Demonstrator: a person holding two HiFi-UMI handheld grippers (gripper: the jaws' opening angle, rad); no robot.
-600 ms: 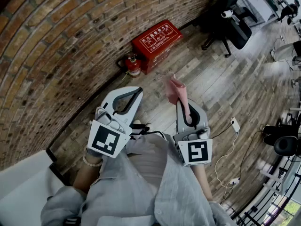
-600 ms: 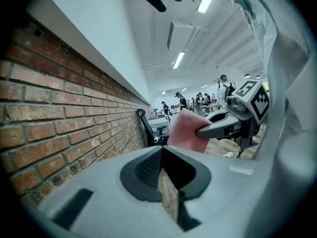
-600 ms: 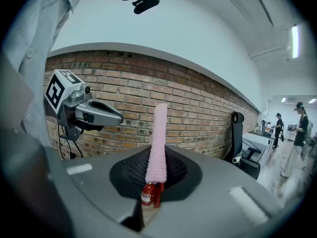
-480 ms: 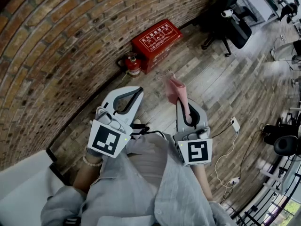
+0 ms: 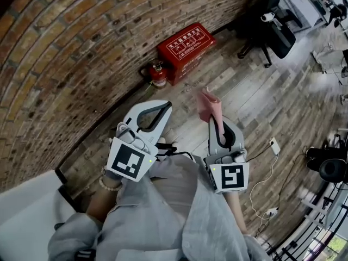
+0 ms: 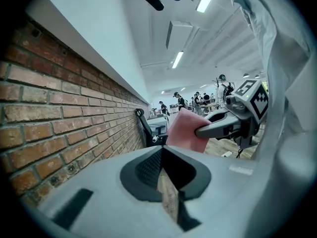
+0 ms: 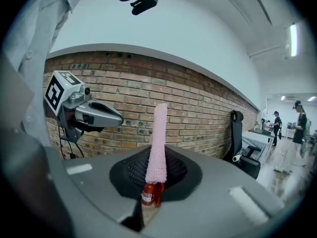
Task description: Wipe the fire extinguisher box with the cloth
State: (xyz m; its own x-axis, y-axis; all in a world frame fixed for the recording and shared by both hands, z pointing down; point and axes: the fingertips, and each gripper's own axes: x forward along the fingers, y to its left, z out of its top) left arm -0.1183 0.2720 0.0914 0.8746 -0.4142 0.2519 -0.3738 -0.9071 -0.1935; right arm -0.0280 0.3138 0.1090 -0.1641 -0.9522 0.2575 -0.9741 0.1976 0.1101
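The red fire extinguisher box (image 5: 185, 47) lies on the wood floor against the brick wall, well ahead of both grippers. A small red extinguisher (image 5: 157, 75) (image 7: 150, 194) stands at its left end. My right gripper (image 5: 216, 123) (image 7: 156, 175) is shut on a pink cloth (image 5: 208, 103) (image 7: 159, 143), which sticks up and forward out of the jaws. My left gripper (image 5: 166, 107) (image 6: 168, 182) is held beside it, its jaws together with nothing between them. The left gripper view also shows the cloth (image 6: 187, 130) hanging from the right gripper (image 6: 218, 128).
A black office chair (image 5: 272, 26) stands right of the box by the wall. A white cable and plug strip (image 5: 273, 144) lie on the floor at the right. A white surface (image 5: 22, 211) fills the lower left. People stand far off in the room.
The head view has shifted slightly, so the box and both grippers sit a little further right. The hold on the cloth is the same.
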